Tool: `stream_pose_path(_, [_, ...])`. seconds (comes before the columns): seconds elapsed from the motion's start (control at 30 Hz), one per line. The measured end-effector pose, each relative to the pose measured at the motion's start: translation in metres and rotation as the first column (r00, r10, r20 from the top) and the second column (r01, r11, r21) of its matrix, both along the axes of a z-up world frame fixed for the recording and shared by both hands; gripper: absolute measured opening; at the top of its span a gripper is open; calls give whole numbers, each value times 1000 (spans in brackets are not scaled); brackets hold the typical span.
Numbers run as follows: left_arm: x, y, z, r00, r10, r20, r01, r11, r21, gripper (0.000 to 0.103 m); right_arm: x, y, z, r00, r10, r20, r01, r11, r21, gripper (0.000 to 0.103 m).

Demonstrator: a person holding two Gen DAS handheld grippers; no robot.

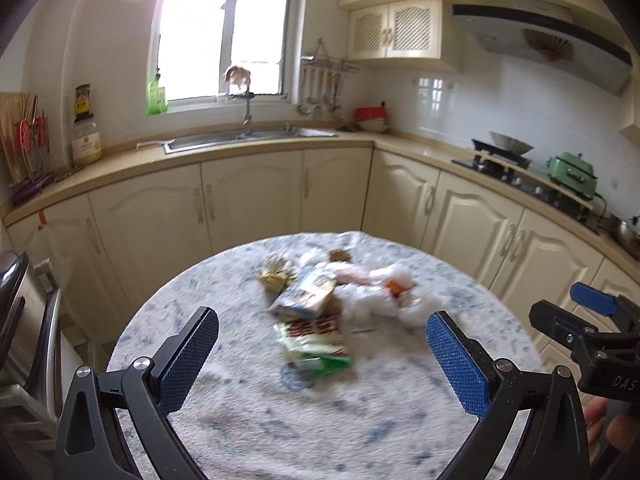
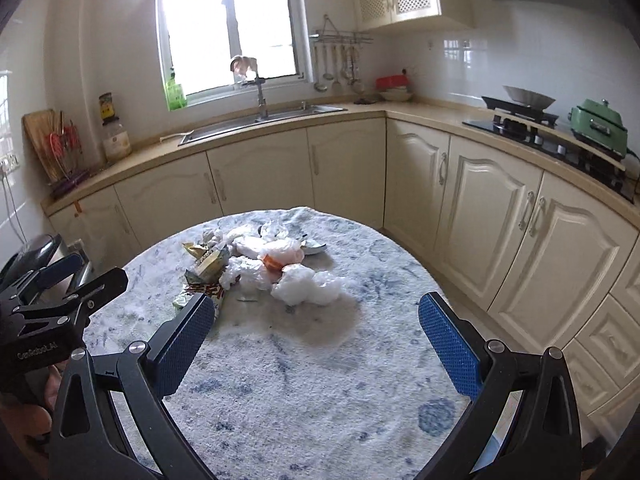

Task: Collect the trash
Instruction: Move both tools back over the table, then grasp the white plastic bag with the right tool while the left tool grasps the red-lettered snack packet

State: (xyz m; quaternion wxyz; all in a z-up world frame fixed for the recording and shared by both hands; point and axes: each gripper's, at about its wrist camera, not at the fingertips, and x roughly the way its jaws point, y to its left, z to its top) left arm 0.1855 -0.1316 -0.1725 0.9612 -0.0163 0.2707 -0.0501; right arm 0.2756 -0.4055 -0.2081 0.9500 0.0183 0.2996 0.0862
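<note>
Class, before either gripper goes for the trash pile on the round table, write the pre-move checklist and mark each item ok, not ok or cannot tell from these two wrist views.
1. Left gripper open and holding nothing: ok.
2. Right gripper open and holding nothing: ok.
3. Trash pile in view ahead of both grippers, on the table: ok.
4. Nearest piece easy to single out: not ok; the wrappers and white plastic bags overlap.
5. Bin ready to take trash: cannot tell; a metal lidded bin stands left of the table, lid state unclear.
6. Left view sharp enough to aim: not ok; the pile is blurred.
</note>
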Motion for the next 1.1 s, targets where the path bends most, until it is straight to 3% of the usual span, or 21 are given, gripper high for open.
stream_pose_path(0.2, [17,-1,-22,994,21,-110,-19,1000,20,102,33,20,-29,997,36,-73,-38,999,-31,103])
stream_pose_path(0.47, [63,-25,-44,965,19,-260,-5,998,55,102,85,30,-65,985,48,-168,-56,997,-46,103])
stream_pose_path(0.73, [130,-37,-50,936,36,-351,-13,998,67,102,125,35,-91,968,73,-241,-84,996,-35,103])
stream_pose_path(0.93, [174,-37,-77,918,47,-393,-23,998,66,102,143,40,-106,961,67,-269,-79,996,-36,103])
stream_pose_path(0.97, [178,-37,-79,920,44,-390,-23,998,58,101,145,40,-108,960,66,-273,-78,996,-32,101])
stream_pose_path(1.07, [186,-39,-83,921,39,-387,-18,998,59,97,147,42,-115,955,78,-286,-88,996,-21,83])
stream_pose_path(1.1, [187,-40,-83,925,31,-379,-7,998,64,89,148,42,-117,953,84,-290,-91,996,-10,77])
